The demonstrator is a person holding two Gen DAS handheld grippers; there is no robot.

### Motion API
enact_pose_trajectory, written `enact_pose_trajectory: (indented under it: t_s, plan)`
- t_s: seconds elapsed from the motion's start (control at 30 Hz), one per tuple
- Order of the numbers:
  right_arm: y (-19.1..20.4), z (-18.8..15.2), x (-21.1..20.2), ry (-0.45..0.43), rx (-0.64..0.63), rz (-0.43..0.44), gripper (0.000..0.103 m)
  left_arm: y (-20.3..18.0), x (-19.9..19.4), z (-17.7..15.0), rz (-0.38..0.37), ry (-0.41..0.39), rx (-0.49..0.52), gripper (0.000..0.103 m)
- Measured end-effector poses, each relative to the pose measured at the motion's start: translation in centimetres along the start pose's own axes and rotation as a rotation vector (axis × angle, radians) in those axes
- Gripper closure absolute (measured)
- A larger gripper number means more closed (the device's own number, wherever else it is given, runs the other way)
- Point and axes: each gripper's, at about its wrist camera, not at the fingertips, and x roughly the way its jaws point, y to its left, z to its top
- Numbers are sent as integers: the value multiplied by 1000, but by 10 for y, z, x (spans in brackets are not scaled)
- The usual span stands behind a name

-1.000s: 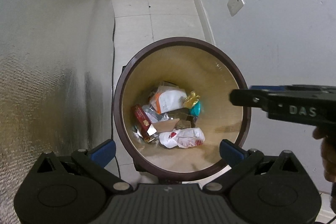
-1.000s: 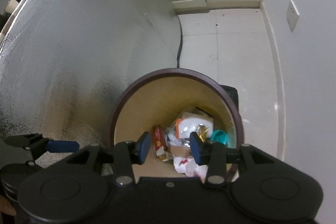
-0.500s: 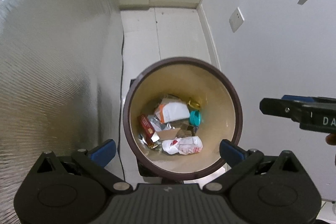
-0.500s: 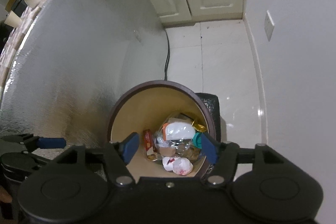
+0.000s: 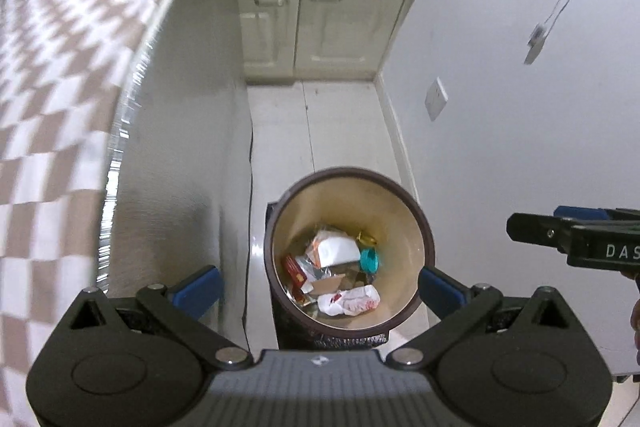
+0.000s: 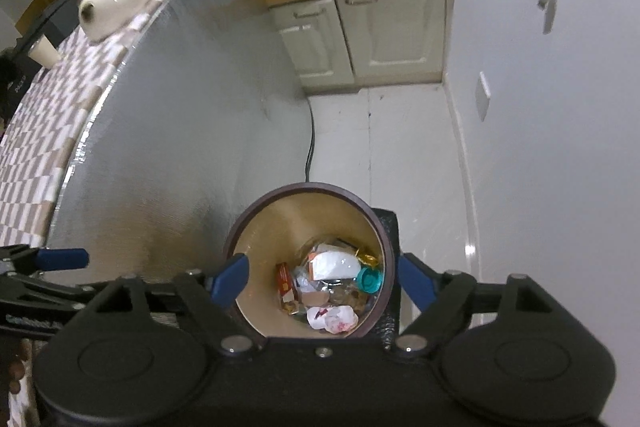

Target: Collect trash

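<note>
A round brown bin (image 5: 427, 239) with a tan inside stands on the floor below both grippers; it also shows in the right wrist view (image 6: 240, 239). Inside lie crumpled white wrappers (image 5: 348, 301), a red packet (image 5: 295, 271), a teal lid (image 5: 369, 261) and gold foil. My left gripper (image 5: 320, 287) is open wide and empty, high above the bin. My right gripper (image 6: 322, 281) is open and empty, also above the bin. The right gripper shows at the right of the left wrist view (image 5: 576, 239).
A table with a checkered cloth (image 5: 48, 75) and silver side panel (image 6: 172, 131) stands at the left, with a white teapot (image 6: 112, 5) on it. Cream cabinets (image 5: 320, 31) stand at the far end of the narrow floor. A white wall (image 5: 520, 127) runs along the right.
Both grippers have risen well above the bin, which now looks smaller. The right gripper's fingers have opened wider. The tabletop has come into view.
</note>
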Motion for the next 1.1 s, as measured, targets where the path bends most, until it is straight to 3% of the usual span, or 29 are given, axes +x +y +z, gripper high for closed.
enact_pose_trajectory:
  t_s: [0.33,0.73,1.1]
  plan:
    - [32,-34,-90,-120,-8,-34,3,5,-96,-34,5,-165,23,0]
    - [81,-89,-178,-239,-41,-67,2,16,-181,-94,53,-267,45,0]
    - [122,-140,-223,-294,-48,-88,0,44,-230,-145,66,-334,33,0]
